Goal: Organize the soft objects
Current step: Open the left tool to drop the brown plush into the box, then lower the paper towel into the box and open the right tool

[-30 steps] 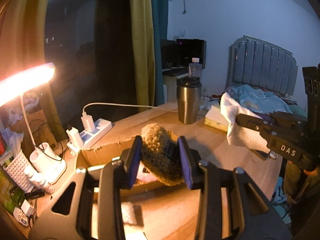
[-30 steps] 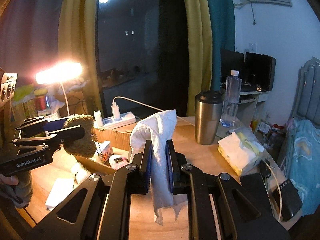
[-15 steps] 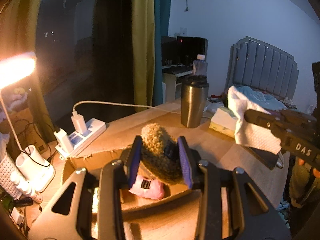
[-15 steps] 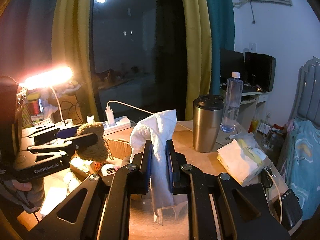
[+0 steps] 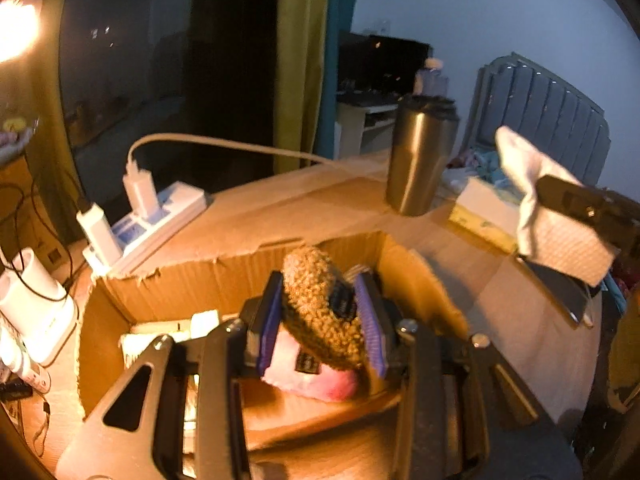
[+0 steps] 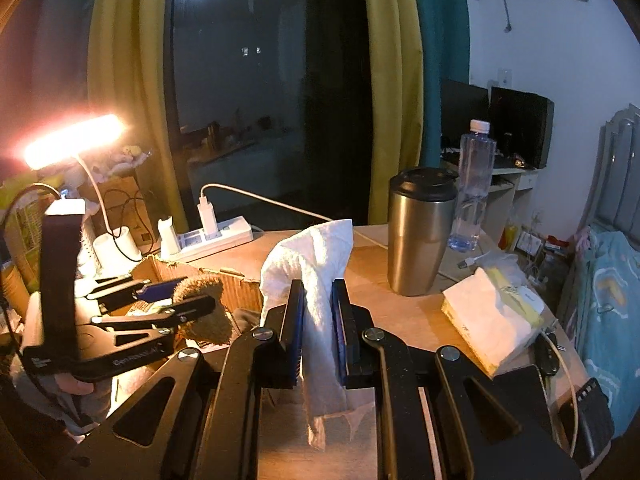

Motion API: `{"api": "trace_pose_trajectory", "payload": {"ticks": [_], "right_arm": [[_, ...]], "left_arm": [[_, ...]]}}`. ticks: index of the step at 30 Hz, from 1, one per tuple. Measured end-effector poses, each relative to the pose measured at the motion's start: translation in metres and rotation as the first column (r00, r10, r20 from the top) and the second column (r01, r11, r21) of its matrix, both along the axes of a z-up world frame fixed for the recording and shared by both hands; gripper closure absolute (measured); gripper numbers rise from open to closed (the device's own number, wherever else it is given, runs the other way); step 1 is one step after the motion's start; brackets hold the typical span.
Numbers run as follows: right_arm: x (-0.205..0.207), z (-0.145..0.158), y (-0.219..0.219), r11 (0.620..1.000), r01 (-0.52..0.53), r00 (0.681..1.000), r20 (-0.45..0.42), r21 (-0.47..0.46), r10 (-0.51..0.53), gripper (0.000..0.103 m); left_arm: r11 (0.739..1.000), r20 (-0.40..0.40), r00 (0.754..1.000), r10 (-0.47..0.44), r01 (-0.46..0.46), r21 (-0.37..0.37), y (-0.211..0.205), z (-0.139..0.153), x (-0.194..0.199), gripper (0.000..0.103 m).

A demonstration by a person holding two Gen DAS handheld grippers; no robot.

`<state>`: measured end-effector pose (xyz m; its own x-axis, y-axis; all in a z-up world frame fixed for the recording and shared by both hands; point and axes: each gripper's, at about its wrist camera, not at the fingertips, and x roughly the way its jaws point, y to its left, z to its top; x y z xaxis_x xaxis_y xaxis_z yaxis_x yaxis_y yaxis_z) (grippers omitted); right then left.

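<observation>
My left gripper (image 5: 320,316) is shut on a brown fuzzy plush (image 5: 316,304) and holds it inside the open cardboard box (image 5: 180,284), just above a pink soft item (image 5: 308,380). It also shows in the right wrist view (image 6: 176,304), with the plush (image 6: 204,316) low in the box (image 6: 236,288). My right gripper (image 6: 318,320) is shut on a white tissue (image 6: 316,264) above the table, right of the box. The tissue shows in the left wrist view (image 5: 548,216) at the right.
A steel tumbler (image 6: 420,232) and a water bottle (image 6: 472,188) stand at the table's back. A tissue pack (image 6: 492,316) lies at the right. A power strip (image 5: 160,216) with chargers sits behind the box. A lit desk lamp (image 6: 72,140) stands at the left.
My left gripper has moved forward and down, bringing the plush from above the box rim to inside the box. My right gripper has held the tissue nearly still.
</observation>
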<state>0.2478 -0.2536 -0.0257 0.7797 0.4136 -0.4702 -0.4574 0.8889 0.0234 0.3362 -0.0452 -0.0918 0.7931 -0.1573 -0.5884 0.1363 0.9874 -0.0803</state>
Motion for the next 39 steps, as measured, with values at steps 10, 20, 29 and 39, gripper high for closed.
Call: {"api": "trace_pose_trajectory", "payload": {"ticks": [10,20,29,39], "right_arm": [[0.016,-0.004,0.030,0.999,-0.037,0.999,-0.019,-0.005,0.037,0.088],[0.027,-0.023,0.067,0.996,-0.082,0.994,-0.069,-0.032,0.079,0.088],[0.041,-0.052,0.091,0.995,-0.072,0.988,-0.145,-0.075,0.061,0.088],[0.050,-0.081,0.100,0.991,-0.050,0.976,-0.215,-0.125,0.022,0.088]], "left_arm": [[0.999,-0.045,0.999,0.025,-0.027,-0.042,0.020,-0.009,0.006,0.032],[0.995,0.006,0.998,0.067,-0.066,-0.074,0.053,0.008,-0.026,0.031],[0.990,0.015,0.995,0.098,-0.095,-0.105,0.076,0.008,-0.042,0.031],[0.987,-0.005,0.993,0.119,-0.119,-0.109,0.084,-0.002,-0.042,0.031]]}}
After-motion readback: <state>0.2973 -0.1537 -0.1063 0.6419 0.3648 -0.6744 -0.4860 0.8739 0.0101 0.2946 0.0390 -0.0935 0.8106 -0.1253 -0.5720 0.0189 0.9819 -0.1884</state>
